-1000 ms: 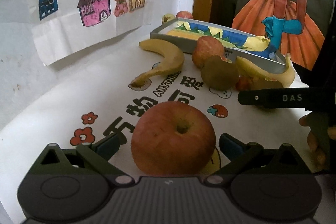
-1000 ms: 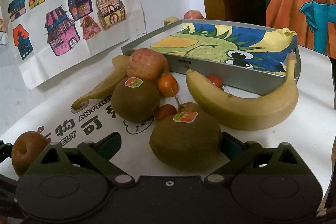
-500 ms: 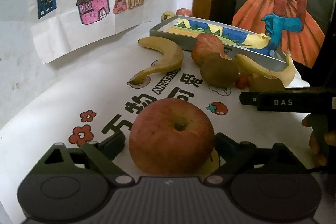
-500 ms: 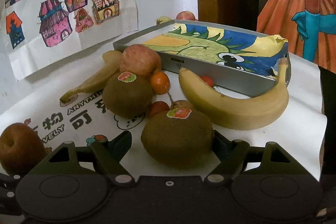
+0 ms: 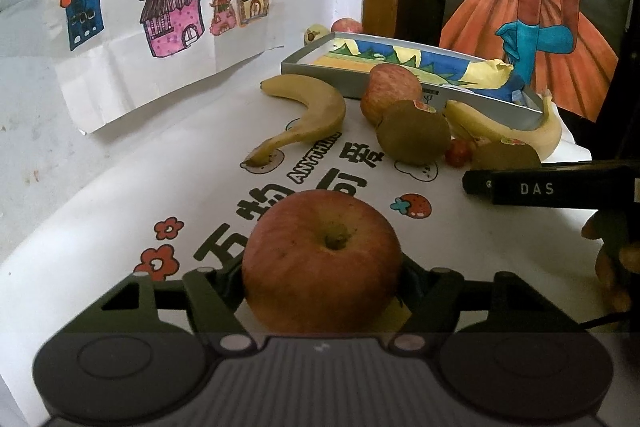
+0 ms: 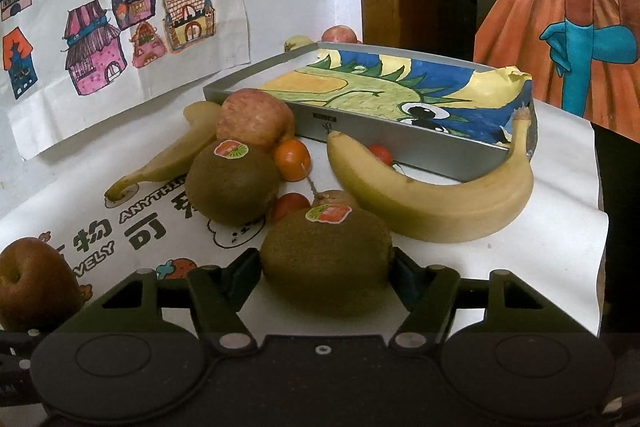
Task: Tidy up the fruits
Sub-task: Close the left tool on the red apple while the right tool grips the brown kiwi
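The left tongs (image 5: 322, 277) hold a red apple (image 5: 322, 259) on the table (image 5: 120, 195). The right tongs (image 6: 326, 267) hold a kiwi (image 6: 326, 259). Round fruit could slip and roll away if the squeeze is weak.

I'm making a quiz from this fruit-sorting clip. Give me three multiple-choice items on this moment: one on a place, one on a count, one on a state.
1. Where does the big banana lie?
A. inside the tray
B. on the cloth, against the tray's front wall
C. on top of an apple

2. How many kiwis carry a sticker in the right wrist view?
A. none
B. two
C. four

3. What does the left gripper have between its fingers?
A. a red apple
B. a banana
C. nothing

Answers:
1 B, it curves along the outside of the grey tray.
2 B, the near kiwi and the far kiwi each show one.
3 A, the fingers flank the apple.
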Available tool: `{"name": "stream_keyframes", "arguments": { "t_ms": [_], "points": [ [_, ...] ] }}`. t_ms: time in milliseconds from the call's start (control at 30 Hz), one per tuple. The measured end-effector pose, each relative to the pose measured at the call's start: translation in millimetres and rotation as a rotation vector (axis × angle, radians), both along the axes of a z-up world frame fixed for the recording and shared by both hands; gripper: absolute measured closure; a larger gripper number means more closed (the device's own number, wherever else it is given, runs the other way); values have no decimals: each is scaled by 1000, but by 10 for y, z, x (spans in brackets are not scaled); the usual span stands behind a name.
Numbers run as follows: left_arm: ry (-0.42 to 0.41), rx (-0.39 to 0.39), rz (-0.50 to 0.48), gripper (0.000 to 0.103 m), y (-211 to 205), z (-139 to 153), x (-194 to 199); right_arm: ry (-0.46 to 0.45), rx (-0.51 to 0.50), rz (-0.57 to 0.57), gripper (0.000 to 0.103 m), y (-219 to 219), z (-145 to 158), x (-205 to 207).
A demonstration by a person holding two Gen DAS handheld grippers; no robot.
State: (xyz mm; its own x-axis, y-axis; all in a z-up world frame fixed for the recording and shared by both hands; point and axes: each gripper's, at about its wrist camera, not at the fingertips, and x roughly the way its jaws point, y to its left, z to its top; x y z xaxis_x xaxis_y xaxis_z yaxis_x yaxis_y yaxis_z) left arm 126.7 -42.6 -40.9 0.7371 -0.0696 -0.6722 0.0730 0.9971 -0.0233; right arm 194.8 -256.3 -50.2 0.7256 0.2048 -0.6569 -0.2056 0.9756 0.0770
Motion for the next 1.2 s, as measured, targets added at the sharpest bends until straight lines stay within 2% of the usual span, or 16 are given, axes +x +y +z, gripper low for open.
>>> {"name": "stream_keyframes", "arguments": {
  "t_ms": [267, 633, 900, 1200],
  "points": [
    [-1, -6, -3, 27, -14, 7, -12, -8, 51, 61, 33, 15, 1, -231],
    [-4, -25, -11, 27, -11, 74, -37, 9, 136, 92, 33, -2, 26, -348],
    [-25, -7, -22, 27, -58, 79, -10, 3, 138, 99, 33, 12, 19, -380],
    [-38, -24, -29, 28, -34, 68, -18, 2, 151, 105, 33, -9, 22, -413]
  ]
}}
